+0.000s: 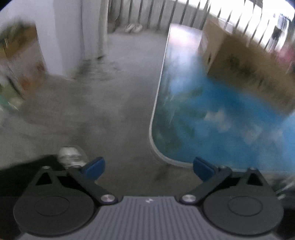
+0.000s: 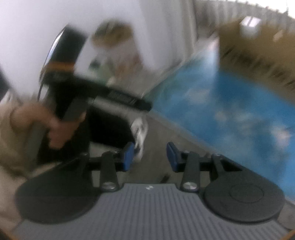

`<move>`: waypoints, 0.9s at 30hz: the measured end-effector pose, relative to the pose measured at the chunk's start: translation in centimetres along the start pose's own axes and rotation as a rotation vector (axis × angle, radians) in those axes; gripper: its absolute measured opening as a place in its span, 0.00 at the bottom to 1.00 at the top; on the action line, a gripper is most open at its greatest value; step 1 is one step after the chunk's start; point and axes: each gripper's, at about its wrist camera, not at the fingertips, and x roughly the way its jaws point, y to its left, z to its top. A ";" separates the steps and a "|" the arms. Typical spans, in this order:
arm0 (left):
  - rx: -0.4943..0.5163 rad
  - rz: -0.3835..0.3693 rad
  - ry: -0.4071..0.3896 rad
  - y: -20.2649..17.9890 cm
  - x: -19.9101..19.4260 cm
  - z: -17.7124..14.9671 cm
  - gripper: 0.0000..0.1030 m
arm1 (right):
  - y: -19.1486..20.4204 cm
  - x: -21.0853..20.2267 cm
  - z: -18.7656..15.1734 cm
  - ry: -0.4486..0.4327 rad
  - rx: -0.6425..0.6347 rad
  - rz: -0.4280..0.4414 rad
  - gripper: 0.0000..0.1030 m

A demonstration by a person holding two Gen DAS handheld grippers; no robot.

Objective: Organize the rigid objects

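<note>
**A bare, unfinished room at home**

I am looking at rough grey concrete floor (image 1: 103, 103) with a white wall (image 1: 60, 33) rising from it. A table (image 1: 212, 114) printed with blue sky and clouds carries a cardboard box (image 1: 245, 61). Railing bars (image 1: 166, 13) run along the bright far side, and a pair of shoes (image 1: 133, 28) sits below them, so I take it for a lived-in dwelling

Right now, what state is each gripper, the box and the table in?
left gripper: open, empty, over the floor.
right gripper: open, empty.
cardboard box: standing on the table; blurred.
blue-topped table: bare on its near part.
</note>
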 end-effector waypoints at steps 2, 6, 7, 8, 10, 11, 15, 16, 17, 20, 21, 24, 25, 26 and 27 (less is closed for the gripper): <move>-0.078 -0.115 0.002 2.4 1.8 -0.1 1.00 | -0.1 4.7 -0.4 0.115 -0.007 0.018 0.37; -0.115 -0.116 -0.045 4.6 2.6 -0.8 1.00 | 0.8 13.1 -2.4 0.316 -0.078 0.036 0.37; -0.111 -0.118 -0.044 5.0 2.8 -0.8 0.99 | 1.0 14.3 -2.7 0.337 -0.094 0.048 0.37; -0.111 -0.121 -0.043 5.3 2.7 -0.6 0.98 | 1.2 15.5 -2.9 0.359 -0.105 0.061 0.36; -0.105 -0.115 -0.058 6.6 2.6 -1.0 0.98 | 1.3 16.8 -3.1 0.375 -0.118 0.049 0.36; -0.116 -0.094 -0.068 7.5 2.7 -1.0 0.98 | 1.2 17.3 -3.1 0.373 -0.131 0.039 0.36; -0.235 0.025 -0.060 11.5 4.3 -0.4 0.97 | 1.7 19.7 -3.5 0.356 -0.182 -0.027 0.37; -0.262 0.065 -0.046 12.2 5.0 -0.3 0.97 | 2.0 20.7 -3.7 0.354 -0.188 -0.032 0.37; -0.275 0.114 -0.023 12.7 6.1 -0.3 0.97 | 2.4 21.7 -4.2 0.355 -0.201 -0.036 0.37; -0.281 0.232 0.080 13.4 10.1 -0.2 0.97 | 2.5 25.0 -5.3 0.364 -0.212 -0.064 0.38; -0.289 0.246 0.112 13.7 11.9 -0.2 0.97 | 2.5 26.6 -6.1 0.376 -0.201 -0.074 0.38; -0.298 0.270 0.163 13.9 16.8 -0.8 0.97 | 2.1 30.2 -8.5 0.415 -0.195 -0.138 0.38; -0.301 0.281 0.189 14.1 19.1 -1.2 0.97 | 1.8 31.2 -9.4 0.428 -0.171 -0.152 0.38; -0.300 0.287 0.217 14.5 21.1 -1.9 0.97 | 1.2 32.4 -10.4 0.444 -0.134 -0.168 0.38; -0.303 0.302 0.257 14.9 23.1 -2.9 0.96 | 0.6 33.4 -11.2 0.456 -0.103 -0.186 0.38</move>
